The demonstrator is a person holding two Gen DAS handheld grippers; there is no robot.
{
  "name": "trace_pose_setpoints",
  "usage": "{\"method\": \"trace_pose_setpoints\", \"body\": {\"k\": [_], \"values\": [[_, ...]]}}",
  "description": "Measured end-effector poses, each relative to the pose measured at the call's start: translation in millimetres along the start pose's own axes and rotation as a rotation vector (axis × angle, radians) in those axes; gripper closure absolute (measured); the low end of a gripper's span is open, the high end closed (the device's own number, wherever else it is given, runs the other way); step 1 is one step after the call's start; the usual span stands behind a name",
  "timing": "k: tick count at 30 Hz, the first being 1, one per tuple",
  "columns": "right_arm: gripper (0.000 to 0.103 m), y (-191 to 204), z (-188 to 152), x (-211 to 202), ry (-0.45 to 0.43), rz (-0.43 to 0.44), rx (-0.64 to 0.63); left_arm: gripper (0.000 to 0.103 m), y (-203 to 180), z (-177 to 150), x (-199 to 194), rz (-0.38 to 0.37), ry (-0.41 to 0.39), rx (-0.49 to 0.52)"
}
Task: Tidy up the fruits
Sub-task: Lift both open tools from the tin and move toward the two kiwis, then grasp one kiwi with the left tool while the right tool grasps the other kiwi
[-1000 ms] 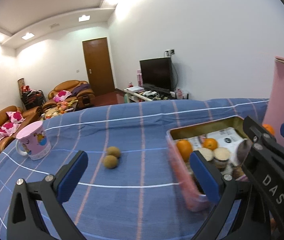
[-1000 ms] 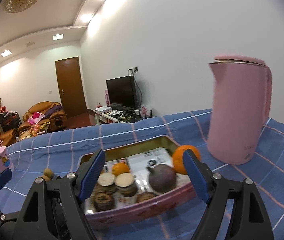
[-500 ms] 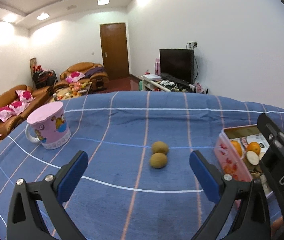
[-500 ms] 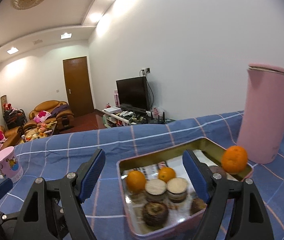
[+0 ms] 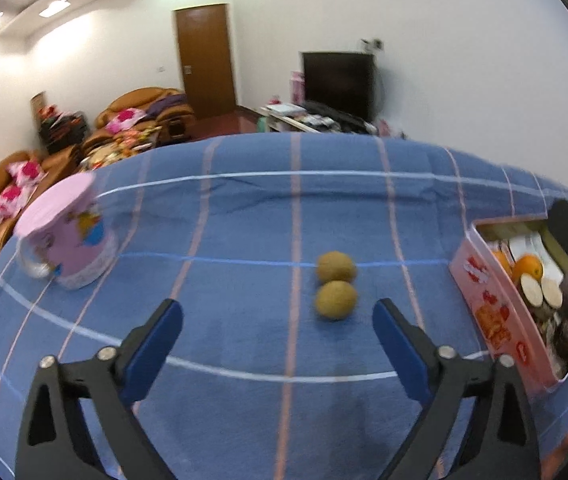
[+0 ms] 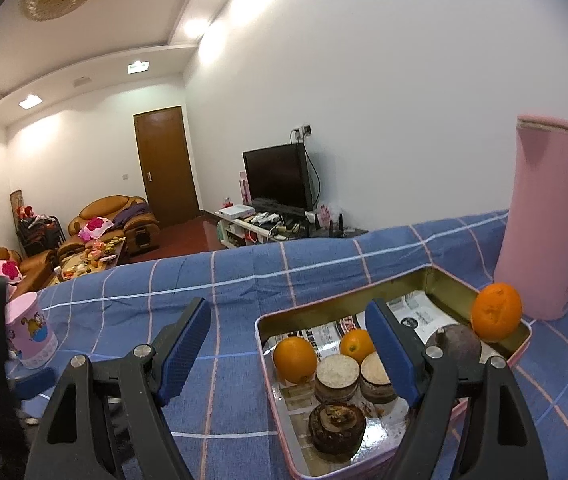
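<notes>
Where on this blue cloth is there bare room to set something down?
Bare cloth lies between the pink mug and the two kiwis, and ahead of the kiwis to the far edge. The tin is crowded, with an orange and pink kettle beside it.

**Black frames, blue pads, silver screws**

The left gripper has two matte black angular arms with triangular cut-outs, each tipped by a smooth blue pad. Round silver screws sit at the joints. The right gripper is built alike; its blue pads show fine ribbing, and silver screws mark its black arms.
</notes>
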State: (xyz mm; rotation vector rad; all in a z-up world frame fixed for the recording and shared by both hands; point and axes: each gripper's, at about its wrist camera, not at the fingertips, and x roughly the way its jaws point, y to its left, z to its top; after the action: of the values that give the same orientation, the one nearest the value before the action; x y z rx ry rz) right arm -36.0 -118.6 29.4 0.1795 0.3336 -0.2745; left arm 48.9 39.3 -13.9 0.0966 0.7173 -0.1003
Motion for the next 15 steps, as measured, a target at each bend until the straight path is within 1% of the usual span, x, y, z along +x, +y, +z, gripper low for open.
{"method": "trace_pose_setpoints", "body": {"k": [1, 3, 4, 6, 9, 11, 13, 15], "values": [[0.022, -2.6, -0.1, 1.8, 0.010, 0.004, 0.012, 0.011, -5.4, 2.2, 2.6, 0.000, 0.005, 0.019], [0.022, -5.7, -0.6, 3.7, 0.019, 0.007, 0.027, 0.020, -15.4, 6.6, 10.9, 0.005, 0.027, 0.048], [0.022, -7.7, -0.7, 4.3, 0.022, 0.007, 0.036, 0.022, -18.0, 9.0, 16.9, 0.001, 0.045, 0.053], [0.022, -9.4, -0.6, 6.1, 0.027, 0.010, 0.042, 0.032, -18.1, 13.1, 25.2, -0.014, 0.076, 0.039], [0.022, -7.6, -0.6, 7.9, 0.033, 0.012, 0.037, 0.041, -12.1, 14.7, 39.3, -0.046, 0.138, -0.001], [0.022, -5.4, -0.2, 9.1, 0.036, 0.014, 0.027, 0.044, -7.7, 13.8, 46.5, -0.079, 0.179, -0.028], [0.022, -3.1, -0.1, 10.1, 0.037, 0.015, 0.017, 0.045, -5.8, 13.7, 47.1, -0.090, 0.180, -0.037], [0.022, -1.3, 0.2, 10.0, 0.034, 0.016, 0.011, 0.045, -7.2, 13.5, 47.3, -0.087, 0.182, -0.027]]}}
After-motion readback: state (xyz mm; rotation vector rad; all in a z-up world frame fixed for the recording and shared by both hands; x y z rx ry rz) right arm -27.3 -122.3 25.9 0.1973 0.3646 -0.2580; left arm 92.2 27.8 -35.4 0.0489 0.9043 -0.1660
